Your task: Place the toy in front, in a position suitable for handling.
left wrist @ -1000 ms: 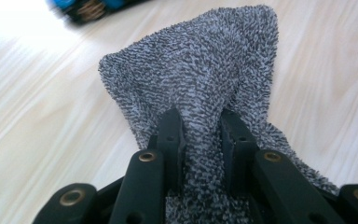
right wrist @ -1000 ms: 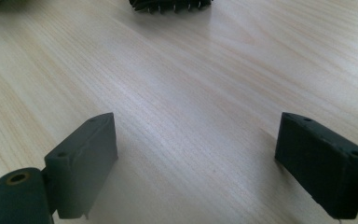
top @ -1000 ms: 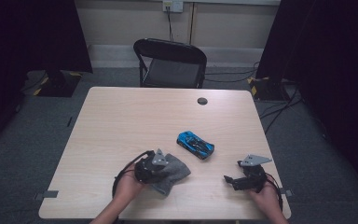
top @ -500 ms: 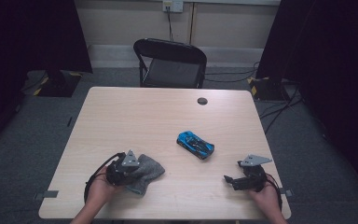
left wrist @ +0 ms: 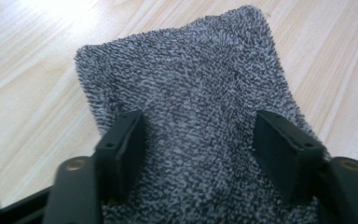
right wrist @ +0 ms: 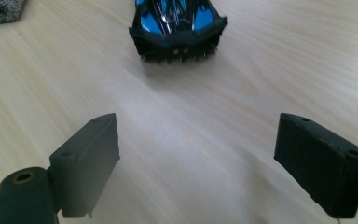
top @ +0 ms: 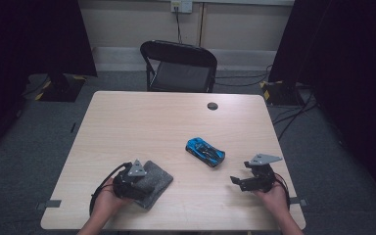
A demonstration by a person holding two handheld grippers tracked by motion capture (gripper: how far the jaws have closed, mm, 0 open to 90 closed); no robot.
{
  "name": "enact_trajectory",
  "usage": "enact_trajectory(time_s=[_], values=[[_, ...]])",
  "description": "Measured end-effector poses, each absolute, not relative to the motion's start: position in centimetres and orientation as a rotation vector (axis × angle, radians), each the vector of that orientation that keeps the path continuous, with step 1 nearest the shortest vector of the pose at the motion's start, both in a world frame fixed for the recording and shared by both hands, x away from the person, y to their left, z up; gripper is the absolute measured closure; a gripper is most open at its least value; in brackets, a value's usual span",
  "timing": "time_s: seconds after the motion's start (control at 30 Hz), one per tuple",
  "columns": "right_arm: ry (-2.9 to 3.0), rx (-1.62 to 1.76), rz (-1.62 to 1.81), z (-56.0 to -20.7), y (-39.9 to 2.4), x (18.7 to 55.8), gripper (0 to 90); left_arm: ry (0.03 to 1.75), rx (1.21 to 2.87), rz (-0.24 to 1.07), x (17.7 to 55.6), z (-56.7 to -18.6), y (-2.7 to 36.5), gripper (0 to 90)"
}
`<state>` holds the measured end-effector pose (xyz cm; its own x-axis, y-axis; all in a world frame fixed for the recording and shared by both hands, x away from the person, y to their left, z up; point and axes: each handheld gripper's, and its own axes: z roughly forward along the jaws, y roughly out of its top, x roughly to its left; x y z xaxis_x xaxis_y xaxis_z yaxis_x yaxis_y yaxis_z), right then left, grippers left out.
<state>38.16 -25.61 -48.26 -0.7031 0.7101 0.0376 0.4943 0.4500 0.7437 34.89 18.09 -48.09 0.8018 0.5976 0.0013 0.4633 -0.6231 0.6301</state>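
A grey terry cloth [top: 155, 182] lies flat near the table's front left. My left gripper [top: 142, 182] rests over its near end. In the left gripper view the cloth [left wrist: 186, 84] runs between the two jaws, which have just been opening and stand apart without pinching it; the left gripper [left wrist: 198, 144] is open. A blue and black toy car [top: 205, 151] sits right of centre. My right gripper [top: 239, 182] is low over the table, a short way in front of the car, and points at it. In its own view the right gripper [right wrist: 198, 158] is open and empty, with the car [right wrist: 177, 23] ahead.
The wooden table [top: 142, 122] has a small black round disc [top: 212, 105] near its far edge. A black folding chair [top: 180, 66] stands beyond that edge. Cables lie on the floor at the far right [top: 293, 112].
The left hand slid the cloth leftward toward the front left corner, and the jaws then let go of it. The right gripper has edged slightly toward the car.
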Motion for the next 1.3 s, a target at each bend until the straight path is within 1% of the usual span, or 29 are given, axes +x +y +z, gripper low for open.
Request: enact_trajectory(time_s=[0.1,0.23,0.3,0.33,0.63,0.87,0.97,1.3], values=[[2.444,1.009,1.101,-47.9,-23.9,39.2,11.1,0.774,2.341,0.279,34.8,-48.2,18.2,31.2],[2.455,1.009,1.117,-47.5,-21.8,40.9,10.9,0.777,2.326,0.273,34.8,-48.3,18.3,30.3],[2.453,1.004,1.116,-47.4,-21.4,41.2,10.8,0.777,2.327,0.275,34.7,-48.3,18.3,29.8],[2.449,1.006,1.120,-47.2,-20.6,42.2,10.5,0.776,2.330,0.274,34.8,-48.3,18.3,29.7],[2.473,1.042,1.123,-47.4,-18.4,45.5,10.5,0.775,2.326,0.281,34.7,-48.4,18.3,29.7],[2.497,1.034,1.123,-47.9,-16.7,46.7,10.6,0.782,2.329,0.276,34.7,-48.3,18.2,29.5],[2.501,1.019,1.072,-48.1,-16.0,46.9,10.6,0.780,2.328,0.270,34.8,-48.3,18.3,29.4],[2.530,1.013,1.031,-48.8,-15.0,47.7,12.1,0.780,2.330,0.270,34.8,-48.3,18.3,29.4]])
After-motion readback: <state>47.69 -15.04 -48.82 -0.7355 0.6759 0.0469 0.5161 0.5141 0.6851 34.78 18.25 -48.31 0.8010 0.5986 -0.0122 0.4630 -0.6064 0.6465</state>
